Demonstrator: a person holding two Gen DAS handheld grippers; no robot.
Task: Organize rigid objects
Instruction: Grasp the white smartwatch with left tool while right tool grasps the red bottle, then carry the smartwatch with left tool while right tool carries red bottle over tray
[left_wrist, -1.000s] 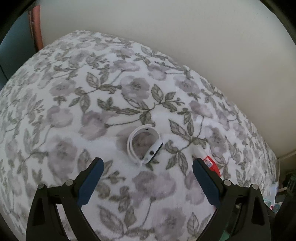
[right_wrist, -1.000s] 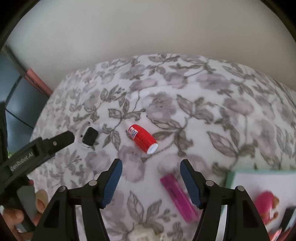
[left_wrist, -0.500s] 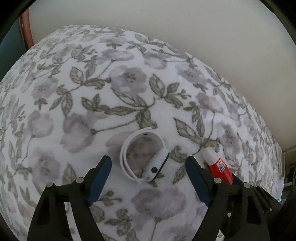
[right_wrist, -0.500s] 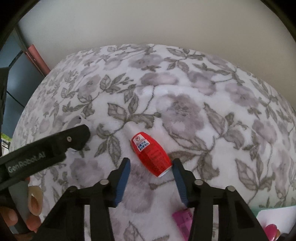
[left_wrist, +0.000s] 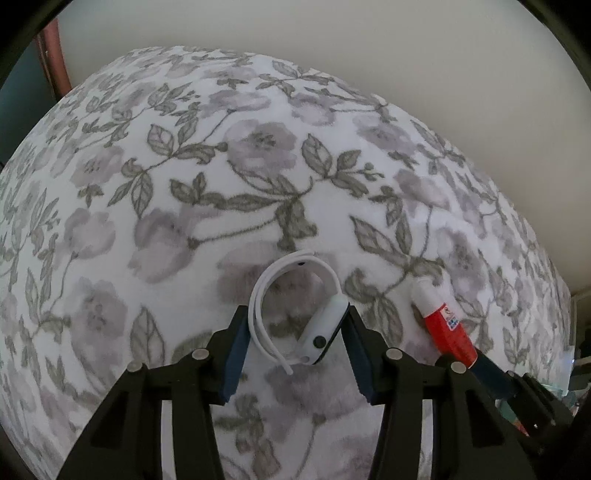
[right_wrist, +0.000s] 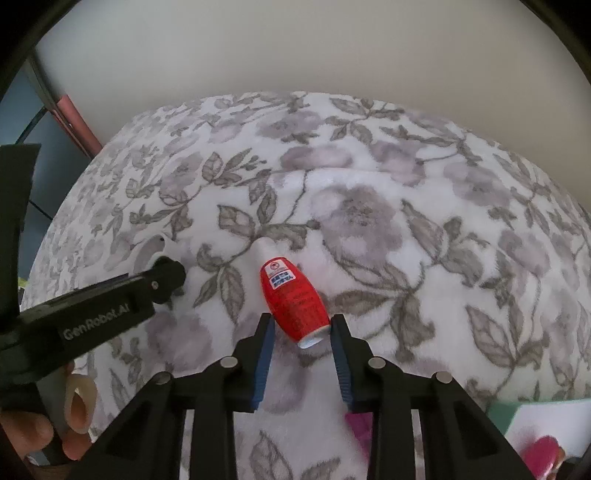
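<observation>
the left claw (left_wrist: 295, 347) has just been closing and its blue pads now bracket a white smartwatch (left_wrist: 314, 325), touching its strap on one side and its case on the other. the right claw (right_wrist: 302, 349) has also been closing; its pads press the wide end of a small red bottle (right_wrist: 291, 299). both things lie on a floral blanket (left_wrist: 184, 184), the bottle just beside the watch. nearer the right camera, a pink object (right_wrist: 358, 428) peeks out. a pale wall (right_wrist: 295, 48) stands behind.
</observation>
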